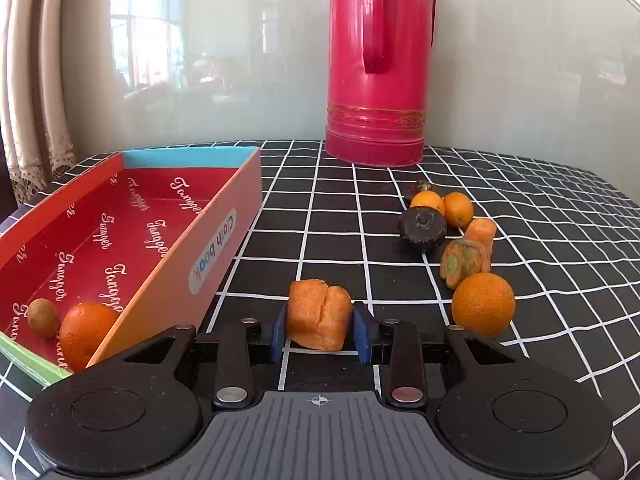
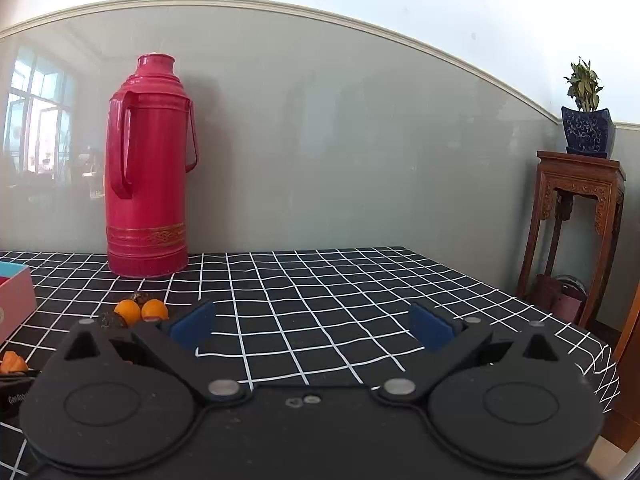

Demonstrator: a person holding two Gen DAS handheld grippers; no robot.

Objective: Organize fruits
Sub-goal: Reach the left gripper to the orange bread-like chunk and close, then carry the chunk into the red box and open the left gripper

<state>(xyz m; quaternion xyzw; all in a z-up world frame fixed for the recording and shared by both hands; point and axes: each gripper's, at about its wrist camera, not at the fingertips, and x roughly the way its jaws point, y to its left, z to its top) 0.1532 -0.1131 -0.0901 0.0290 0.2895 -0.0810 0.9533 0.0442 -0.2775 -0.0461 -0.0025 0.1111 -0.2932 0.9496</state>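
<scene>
Left gripper pads clamped on an orange chunk just beside the box; right gripper fingers wide apart, idle. Approx. early stage — box holds two fruits; several pcs remain on tablecloth.

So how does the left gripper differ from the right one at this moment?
The left gripper has its jaws closed on an orange carrot chunk; the right gripper stands wide open and holds nothing. The left one points toward the fruit pile, with the red box beside it; the right faces bare checkered tablecloth. Both have blue pads.
</scene>
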